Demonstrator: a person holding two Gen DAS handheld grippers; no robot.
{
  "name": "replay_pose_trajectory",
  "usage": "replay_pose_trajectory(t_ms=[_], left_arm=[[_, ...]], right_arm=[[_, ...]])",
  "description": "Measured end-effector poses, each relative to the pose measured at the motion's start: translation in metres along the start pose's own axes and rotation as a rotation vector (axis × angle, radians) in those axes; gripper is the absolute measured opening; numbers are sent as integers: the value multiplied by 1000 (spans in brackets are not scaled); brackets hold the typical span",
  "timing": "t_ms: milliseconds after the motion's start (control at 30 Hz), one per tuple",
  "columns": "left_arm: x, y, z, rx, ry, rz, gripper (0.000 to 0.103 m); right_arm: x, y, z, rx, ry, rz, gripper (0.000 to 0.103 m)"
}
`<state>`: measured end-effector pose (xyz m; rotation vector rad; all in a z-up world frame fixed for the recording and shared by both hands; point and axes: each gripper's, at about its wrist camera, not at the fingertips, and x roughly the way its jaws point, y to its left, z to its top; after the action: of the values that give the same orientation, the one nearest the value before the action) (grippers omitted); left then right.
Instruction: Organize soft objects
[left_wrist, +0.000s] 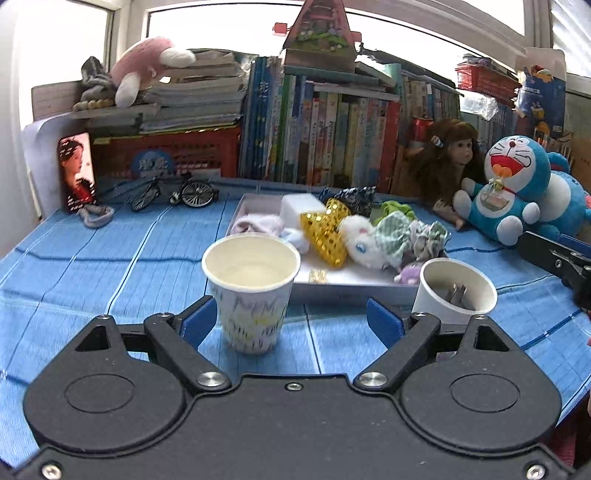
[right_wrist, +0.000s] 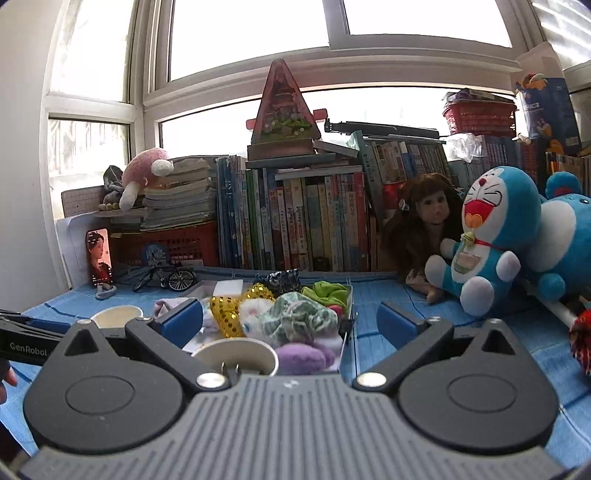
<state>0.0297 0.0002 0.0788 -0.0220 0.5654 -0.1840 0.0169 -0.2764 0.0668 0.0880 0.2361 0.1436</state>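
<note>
Grippers first: my left gripper (left_wrist: 291, 321) stands spread and empty, the patterned paper cup (left_wrist: 251, 291) between its fingers, untouched as far as I can tell. My right gripper (right_wrist: 290, 325) is likewise spread, holding nothing. Soft toys (right_wrist: 291, 321) lie heaped in the tray (right_wrist: 349, 295) directly ahead of it, so I judge the right nearer.

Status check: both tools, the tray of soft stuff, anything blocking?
Left tool open around patterned paper cup, not gripping. Right tool open, empty. Soft items piled in tray. White cup stands before tray.
</note>
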Motion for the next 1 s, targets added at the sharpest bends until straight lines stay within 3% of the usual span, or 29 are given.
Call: replay_pose_trajectory(t_ms=[333, 500, 800, 1000], left_arm=[[-5, -4, -38, 34, -36, 98, 90], [0, -4, -55, 33, -24, 115, 91], [20, 4, -83, -64, 39, 117, 91], [26, -1, -93, -7, 17, 181, 95]], right_arm=[[-16, 3, -36, 19, -31, -30, 103], [-11, 7, -57, -10, 24, -47, 103], [4, 17, -90, -37, 124, -67, 103], [12, 28, -104, -101, 164, -80, 103]])
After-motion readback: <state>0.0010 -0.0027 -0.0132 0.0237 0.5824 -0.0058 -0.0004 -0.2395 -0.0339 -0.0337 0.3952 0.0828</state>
